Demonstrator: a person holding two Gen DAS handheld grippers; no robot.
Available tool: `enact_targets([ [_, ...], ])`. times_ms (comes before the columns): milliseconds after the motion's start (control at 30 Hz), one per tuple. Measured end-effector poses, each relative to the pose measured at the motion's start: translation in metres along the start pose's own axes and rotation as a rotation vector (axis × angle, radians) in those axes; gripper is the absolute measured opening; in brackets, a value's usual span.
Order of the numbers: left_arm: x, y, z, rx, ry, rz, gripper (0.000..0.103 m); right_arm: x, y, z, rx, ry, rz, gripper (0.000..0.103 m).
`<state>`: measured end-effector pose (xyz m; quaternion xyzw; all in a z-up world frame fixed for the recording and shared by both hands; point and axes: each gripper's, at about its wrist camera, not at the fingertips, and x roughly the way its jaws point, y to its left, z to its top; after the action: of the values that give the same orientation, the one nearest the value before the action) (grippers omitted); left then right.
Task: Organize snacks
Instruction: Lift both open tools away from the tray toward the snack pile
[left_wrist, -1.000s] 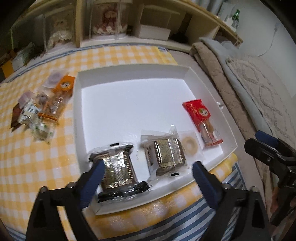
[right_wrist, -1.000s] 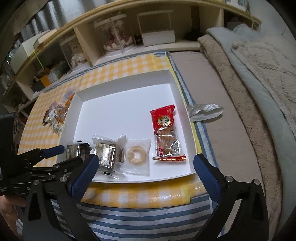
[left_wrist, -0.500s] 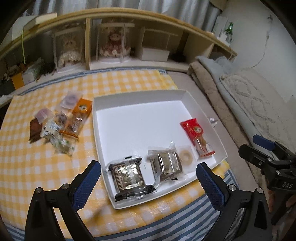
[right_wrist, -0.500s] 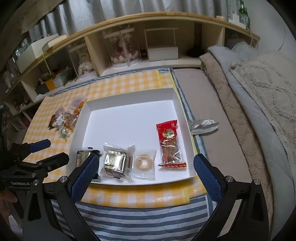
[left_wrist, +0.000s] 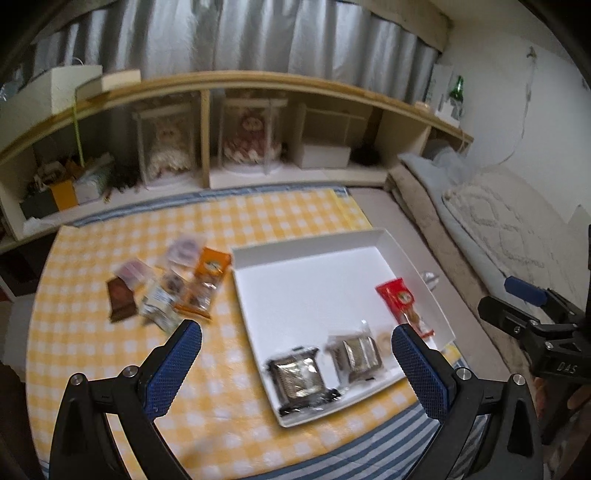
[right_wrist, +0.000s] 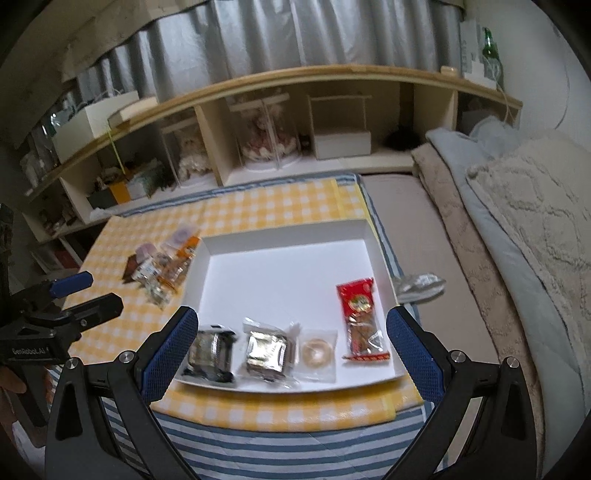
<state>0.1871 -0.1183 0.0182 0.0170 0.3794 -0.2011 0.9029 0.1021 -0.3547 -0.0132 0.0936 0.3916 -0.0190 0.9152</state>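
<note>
A white tray (left_wrist: 314, 284) (right_wrist: 280, 280) sits on the yellow checked cloth (left_wrist: 221, 413). Along its near edge lie two dark foil-wrapped cakes (left_wrist: 298, 376) (right_wrist: 266, 350), a clear-wrapped ring biscuit (right_wrist: 316, 352) and a red packet (left_wrist: 402, 302) (right_wrist: 362, 317). A pile of loose snacks (left_wrist: 170, 288) (right_wrist: 162, 269), with an orange packet (left_wrist: 207, 280), lies on the cloth left of the tray. My left gripper (left_wrist: 295, 365) is open and empty, high above the tray's near left. My right gripper (right_wrist: 291, 343) is open and empty, above the tray's near edge.
A low wooden shelf (left_wrist: 229, 147) with dolls in clear cases and boxes runs along the back. Folded blankets (right_wrist: 517, 221) lie at the right. A silver wrapper (right_wrist: 421, 282) lies just right of the tray. A blue striped cloth (right_wrist: 277, 443) hangs at the near edge.
Both grippers have pulled up and back from the tray, so the whole cloth, shelf and curtain now show. The snacks have not moved.
</note>
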Motion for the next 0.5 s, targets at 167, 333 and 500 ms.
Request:
enact_targets([
  [167, -0.029, 0.022, 0.003, 0.0, -0.036, 0.021, 0.103, -0.002, 0.021, 0.014, -0.025, -0.031, 0.013, 0.103],
  [333, -0.055, 0.052, 0.005, -0.018, -0.069, 0.048, 0.103, 0.001, 0.048, 0.028, -0.043, -0.056, 0.037, 0.103],
  [500, -0.071, 0.082, 0.003, -0.042, -0.086, 0.073, 0.103, 0.013, 0.076, 0.038, -0.051, -0.066, 0.079, 0.103],
])
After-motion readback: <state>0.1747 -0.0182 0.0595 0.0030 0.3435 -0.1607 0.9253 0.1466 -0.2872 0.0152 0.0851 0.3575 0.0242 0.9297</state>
